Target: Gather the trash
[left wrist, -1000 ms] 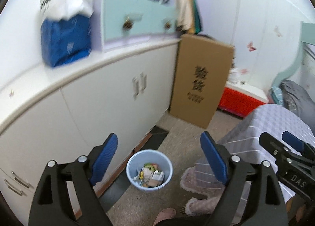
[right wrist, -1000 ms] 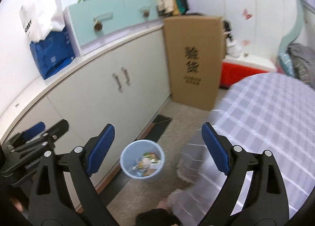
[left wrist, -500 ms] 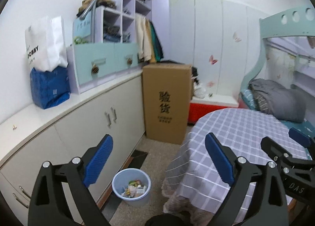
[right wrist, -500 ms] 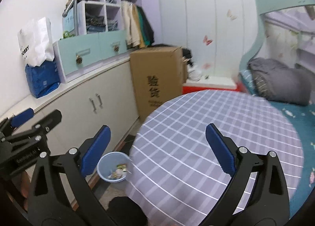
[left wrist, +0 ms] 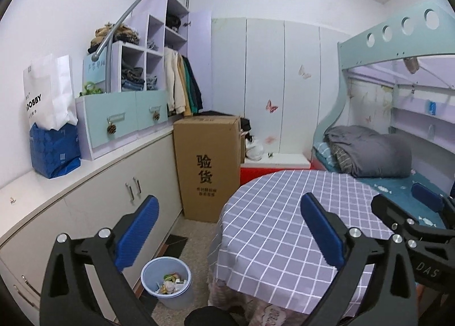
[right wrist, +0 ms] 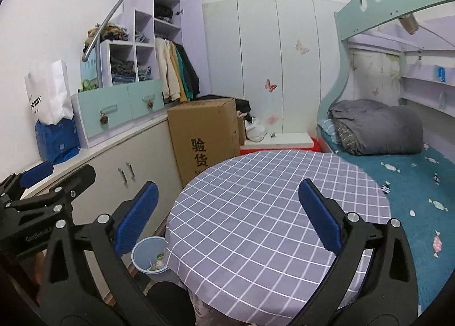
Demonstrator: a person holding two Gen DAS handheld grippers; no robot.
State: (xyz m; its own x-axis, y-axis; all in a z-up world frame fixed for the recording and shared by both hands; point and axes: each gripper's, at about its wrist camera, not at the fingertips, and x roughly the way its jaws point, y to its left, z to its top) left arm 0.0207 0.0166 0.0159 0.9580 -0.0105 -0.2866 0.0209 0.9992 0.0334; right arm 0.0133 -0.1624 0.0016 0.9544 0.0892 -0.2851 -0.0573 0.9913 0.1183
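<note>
Down at seven o'clock sat the bin [left wrist: 167,283], full of trash; left gripper [left wrist: 227,229] opening, right gripper [right wrist: 226,212] wide apart, both empty.

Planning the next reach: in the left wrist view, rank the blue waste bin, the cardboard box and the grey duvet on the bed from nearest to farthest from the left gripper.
From the left gripper:
1. Blue waste bin, on the floor just below its left finger.
2. Cardboard box, ahead beside the cabinets.
3. Grey duvet, far right on the bed.

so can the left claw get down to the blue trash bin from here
Probably yes: the left claw is open and empty, and the blue trash bin sits uncovered on the floor below it, between cabinet and table.
</note>
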